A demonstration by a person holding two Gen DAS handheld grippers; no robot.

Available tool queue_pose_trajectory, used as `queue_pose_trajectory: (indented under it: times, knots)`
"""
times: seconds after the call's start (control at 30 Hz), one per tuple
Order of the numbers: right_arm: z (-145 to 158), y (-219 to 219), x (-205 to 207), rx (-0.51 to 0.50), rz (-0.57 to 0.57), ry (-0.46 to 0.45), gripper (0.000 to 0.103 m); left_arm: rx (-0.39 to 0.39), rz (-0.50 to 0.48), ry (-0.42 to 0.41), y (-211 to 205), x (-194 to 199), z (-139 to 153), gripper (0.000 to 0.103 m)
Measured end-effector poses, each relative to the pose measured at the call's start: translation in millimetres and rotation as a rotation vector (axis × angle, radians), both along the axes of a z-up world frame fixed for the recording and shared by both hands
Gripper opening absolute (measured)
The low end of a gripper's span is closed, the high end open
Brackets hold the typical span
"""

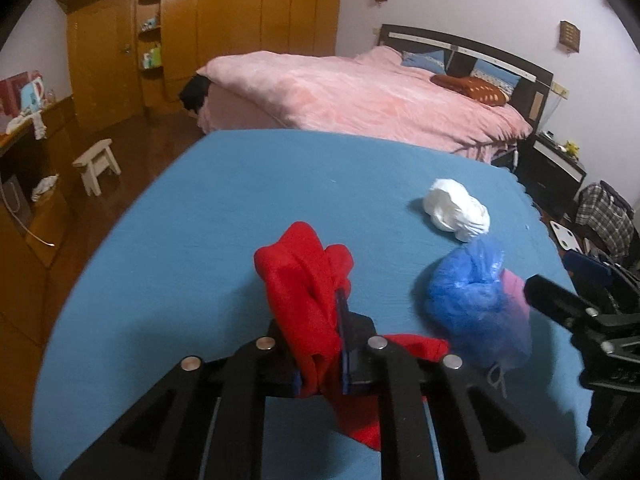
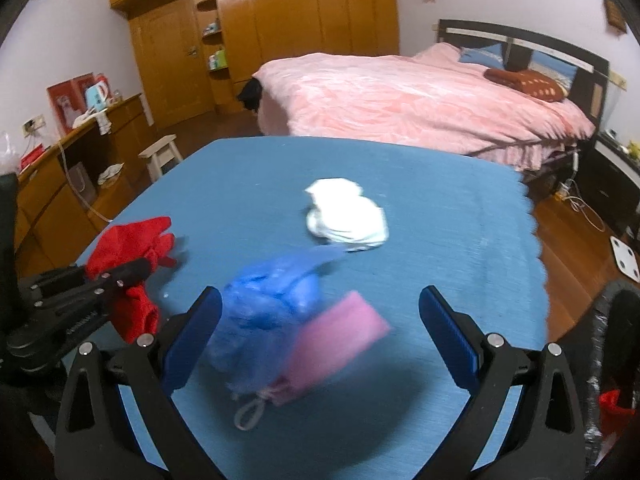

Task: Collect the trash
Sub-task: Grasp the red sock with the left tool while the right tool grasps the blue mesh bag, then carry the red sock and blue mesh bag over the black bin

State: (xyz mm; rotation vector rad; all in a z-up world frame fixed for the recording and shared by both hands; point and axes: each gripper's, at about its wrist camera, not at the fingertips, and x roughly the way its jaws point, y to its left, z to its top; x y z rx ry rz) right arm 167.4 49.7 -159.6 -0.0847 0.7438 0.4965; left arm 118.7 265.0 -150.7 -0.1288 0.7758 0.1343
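My left gripper [image 1: 341, 308] is shut on a crumpled red cloth [image 1: 304, 280], which hangs out of both sides of the pinch over the blue-covered table [image 1: 240, 200]. In the right wrist view the red cloth [image 2: 132, 236] sits at the left with the left gripper [image 2: 136, 270] on it. My right gripper [image 2: 320, 296] stands open above a blue plastic bag [image 2: 264, 300] and a flat pink pouch [image 2: 340, 336], touching neither. A crumpled white wad [image 2: 348, 216] lies farther back on the table [image 2: 440, 220]. The left wrist view also shows the blue bag [image 1: 468, 296] and the white wad [image 1: 458, 210].
A bed with a pink cover [image 2: 400, 100] stands behind the table, and a wooden wardrobe [image 2: 300, 20] lines the back wall. A small white stool [image 2: 162, 154] is on the floor at the left. A black-lined bin [image 2: 618, 312] stands by the table's right edge.
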Motion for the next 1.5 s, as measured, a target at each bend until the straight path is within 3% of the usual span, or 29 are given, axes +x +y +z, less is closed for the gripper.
queue_pose_trajectory:
  times: [0.5,0.53,0.6,0.67,0.7,0.77,1.07,1.5]
  knots:
    - [-25.8,48.0,12.7,-0.080,0.062,0.073,0.094,0.012,0.031,-0.027,20.0,-14.4,17.8,0.013]
    - [-28.2,49.6,12.7,-0.086,0.065,0.081,0.092,0.011,0.032,-0.027,20.8,-14.2,18.1,0.013]
    - [-32.4,52.4,13.4,-0.096,0.076,0.100,0.073,0.009,0.035,-0.026,20.3,-16.0,17.8,0.013]
    - [-35.4,53.0,13.1,-0.097,0.086,0.115,0.068,0.008,0.037,-0.027,20.1,-17.5,18.4,0.013]
    - [-34.8,53.1,11.9,-0.094,0.090,0.113,0.060,0.008,0.037,-0.027,20.1,-18.1,18.7,0.013]
    - [-32.8,53.0,10.9,-0.087,0.102,0.119,0.057,0.009,0.037,-0.027,20.7,-17.6,18.7,0.013]
    - [8.2,35.0,3.5,-0.001,0.107,0.060,0.058,0.022,0.030,-0.057,14.1,-22.3,35.1,0.013]
    - [67.1,-17.0,-13.5,0.078,0.051,-0.023,0.060,0.021,-0.029,-0.136,-28.7,-29.5,83.1,0.013]
